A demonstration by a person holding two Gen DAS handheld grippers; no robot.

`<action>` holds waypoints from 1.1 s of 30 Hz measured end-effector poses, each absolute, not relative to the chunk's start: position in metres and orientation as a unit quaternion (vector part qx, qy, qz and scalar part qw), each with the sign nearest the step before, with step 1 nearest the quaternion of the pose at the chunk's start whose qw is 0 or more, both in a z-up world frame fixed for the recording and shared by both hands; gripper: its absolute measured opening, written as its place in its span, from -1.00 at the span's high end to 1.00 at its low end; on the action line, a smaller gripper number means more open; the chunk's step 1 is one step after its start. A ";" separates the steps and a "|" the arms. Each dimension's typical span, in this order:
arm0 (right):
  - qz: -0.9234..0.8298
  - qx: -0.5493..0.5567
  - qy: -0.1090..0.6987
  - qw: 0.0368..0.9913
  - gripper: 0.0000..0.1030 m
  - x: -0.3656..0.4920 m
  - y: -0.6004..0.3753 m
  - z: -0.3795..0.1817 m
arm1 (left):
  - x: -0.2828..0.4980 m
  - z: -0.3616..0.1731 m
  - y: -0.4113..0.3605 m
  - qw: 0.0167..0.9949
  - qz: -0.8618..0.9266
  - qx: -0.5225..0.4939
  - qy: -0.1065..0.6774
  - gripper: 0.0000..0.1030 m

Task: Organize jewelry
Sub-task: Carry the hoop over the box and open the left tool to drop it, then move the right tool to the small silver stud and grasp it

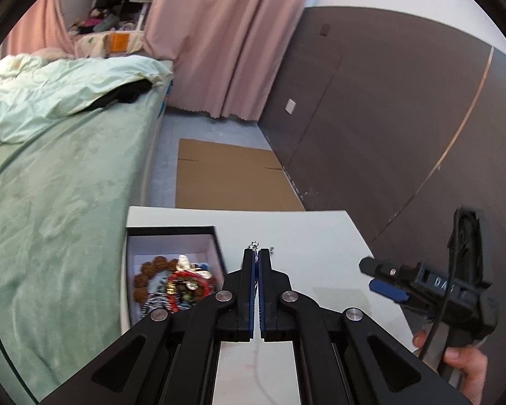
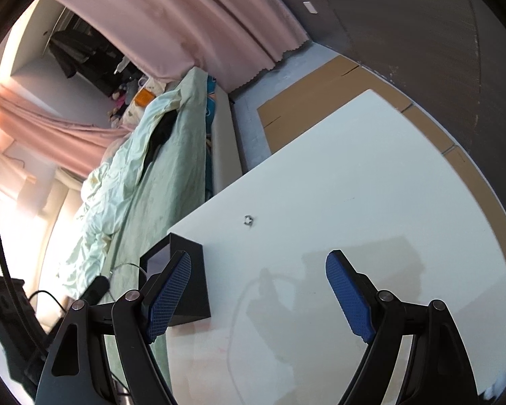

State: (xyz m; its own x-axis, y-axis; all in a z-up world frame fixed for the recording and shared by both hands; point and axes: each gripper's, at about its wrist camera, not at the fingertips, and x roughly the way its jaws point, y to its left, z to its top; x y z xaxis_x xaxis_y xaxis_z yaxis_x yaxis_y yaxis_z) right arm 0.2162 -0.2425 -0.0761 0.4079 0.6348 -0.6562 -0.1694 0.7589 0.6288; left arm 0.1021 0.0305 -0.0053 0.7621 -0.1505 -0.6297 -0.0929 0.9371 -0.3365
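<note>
My left gripper [image 1: 256, 253] is shut on a thin silver chain; its clasp [image 1: 254, 245] sticks out past the fingertips, above the white table [image 1: 307, 236]. A black box [image 1: 172, 233] with a white inside stands at the table's left edge and holds several pieces of jewelry [image 1: 175, 280]: brown beads, red beads, gold pieces. My right gripper [image 2: 258, 263] is open and empty above the table; it also shows at the right of the left wrist view [image 1: 374, 276]. A small silver ring-like piece [image 2: 249, 220] lies on the table beyond it. The box [image 2: 185, 287] shows by its left finger.
A bed with green sheets [image 1: 50, 185] runs along the table's left side. Flattened cardboard [image 1: 229, 175] lies on the floor beyond the table. A dark wall panel [image 1: 388, 118] is on the right, pink curtains [image 1: 212, 33] at the back.
</note>
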 end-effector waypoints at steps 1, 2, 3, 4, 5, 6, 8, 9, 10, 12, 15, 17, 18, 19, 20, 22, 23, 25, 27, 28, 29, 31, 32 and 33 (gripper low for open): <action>0.252 0.240 0.484 0.803 -0.63 0.216 -0.240 -0.077 | 0.100 -0.005 0.035 0.922 -0.014 -0.180 0.343 0.98; 0.254 0.238 0.485 0.802 -0.63 0.217 -0.237 -0.078 | 0.100 -0.005 0.040 0.921 -0.010 -0.184 0.342 0.98; 0.255 0.236 0.485 0.803 -0.63 0.217 -0.234 -0.079 | 0.100 -0.005 0.044 0.921 -0.007 -0.189 0.341 0.98; 0.255 0.233 0.486 0.803 -0.63 0.217 -0.231 -0.079 | 0.099 -0.005 0.048 0.920 -0.006 -0.192 0.340 0.98; 0.256 0.232 0.486 0.803 -0.62 0.217 -0.227 -0.079 | 0.099 -0.005 0.051 0.920 -0.004 -0.197 0.340 0.98; 0.257 0.231 0.487 0.802 -0.62 0.217 -0.225 -0.080 | 0.099 -0.005 0.055 0.919 -0.003 -0.202 0.338 0.98; 0.259 0.226 0.488 0.802 -0.63 0.219 -0.220 -0.081 | 0.101 -0.006 0.061 0.916 -0.005 -0.219 0.337 0.98; 0.259 0.224 0.489 0.802 -0.62 0.219 -0.218 -0.082 | 0.101 -0.007 0.065 0.914 -0.005 -0.228 0.336 0.99; 0.259 0.222 0.490 0.802 -0.62 0.220 -0.217 -0.083 | 0.100 -0.006 0.068 0.913 -0.002 -0.234 0.333 0.98; 0.259 0.220 0.493 0.801 -0.63 0.222 -0.215 -0.086 | 0.101 -0.005 0.073 0.914 0.004 -0.239 0.328 0.98; 0.260 0.217 0.496 0.800 -0.63 0.226 -0.211 -0.088 | 0.104 -0.005 0.081 0.909 0.015 -0.256 0.329 0.98; 0.261 0.213 0.498 0.799 -0.63 0.229 -0.207 -0.089 | 0.107 -0.009 0.086 0.902 0.012 -0.269 0.337 0.97; 0.262 0.212 0.499 0.799 -0.63 0.231 -0.205 -0.090 | 0.109 -0.011 0.089 0.899 0.012 -0.274 0.341 0.97; 0.262 0.210 0.501 0.798 -0.63 0.233 -0.203 -0.091 | 0.112 -0.013 0.092 0.896 0.015 -0.277 0.348 0.97; 0.261 0.209 0.503 0.797 -0.63 0.235 -0.201 -0.093 | 0.114 -0.015 0.093 0.893 0.020 -0.278 0.353 0.96; 0.259 0.207 0.507 0.796 -0.63 0.240 -0.197 -0.097 | 0.118 -0.019 0.097 0.888 0.026 -0.281 0.362 0.96; 0.259 0.205 0.508 0.796 -0.63 0.243 -0.194 -0.099 | 0.120 -0.020 0.099 0.886 0.028 -0.283 0.366 0.95; 0.257 0.199 0.509 0.797 -0.63 0.249 -0.187 -0.103 | 0.125 -0.024 0.103 0.881 0.030 -0.287 0.373 0.80; 0.255 0.192 0.509 0.799 -0.62 0.253 -0.180 -0.106 | 0.129 -0.027 0.107 0.879 0.034 -0.293 0.375 0.29; 0.250 0.187 0.508 0.803 -0.61 0.257 -0.176 -0.108 | 0.131 -0.028 0.110 0.880 0.037 -0.297 0.369 -0.14; 0.245 0.182 0.508 0.806 -0.52 0.260 -0.173 -0.110 | 0.131 -0.027 0.113 0.882 0.043 -0.302 0.358 -0.41; 0.237 0.171 0.512 0.808 -0.36 0.265 -0.166 -0.115 | 0.131 -0.024 0.117 0.888 0.050 -0.306 0.341 -0.53; 0.235 0.167 0.515 0.807 -0.28 0.268 -0.163 -0.117 | 0.134 -0.023 0.119 0.889 0.052 -0.305 0.338 -0.53; 0.229 0.159 0.520 0.808 -0.24 0.271 -0.159 -0.121 | 0.136 -0.023 0.121 0.889 0.053 -0.305 0.339 -0.53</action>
